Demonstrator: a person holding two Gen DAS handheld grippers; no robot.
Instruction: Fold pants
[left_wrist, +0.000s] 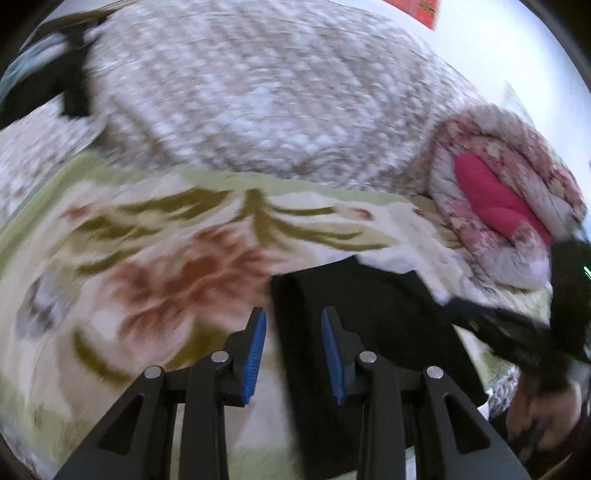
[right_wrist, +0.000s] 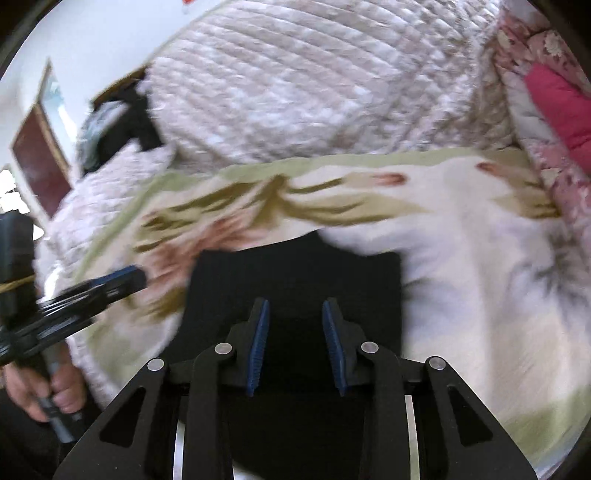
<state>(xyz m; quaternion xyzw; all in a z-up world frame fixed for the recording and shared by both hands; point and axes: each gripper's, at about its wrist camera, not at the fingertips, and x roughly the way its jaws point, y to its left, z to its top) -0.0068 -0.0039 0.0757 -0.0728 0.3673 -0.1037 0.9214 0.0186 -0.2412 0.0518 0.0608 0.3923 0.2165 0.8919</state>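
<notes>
Folded black pants lie on a floral blanket spread over the bed, near a quilted cover. Both claws, left and right, hover narrowly parted, empty.

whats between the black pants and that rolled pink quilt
Only bare floral blanket separates the black pants from the rolled pink quilt, shown in the left wrist view.
</notes>
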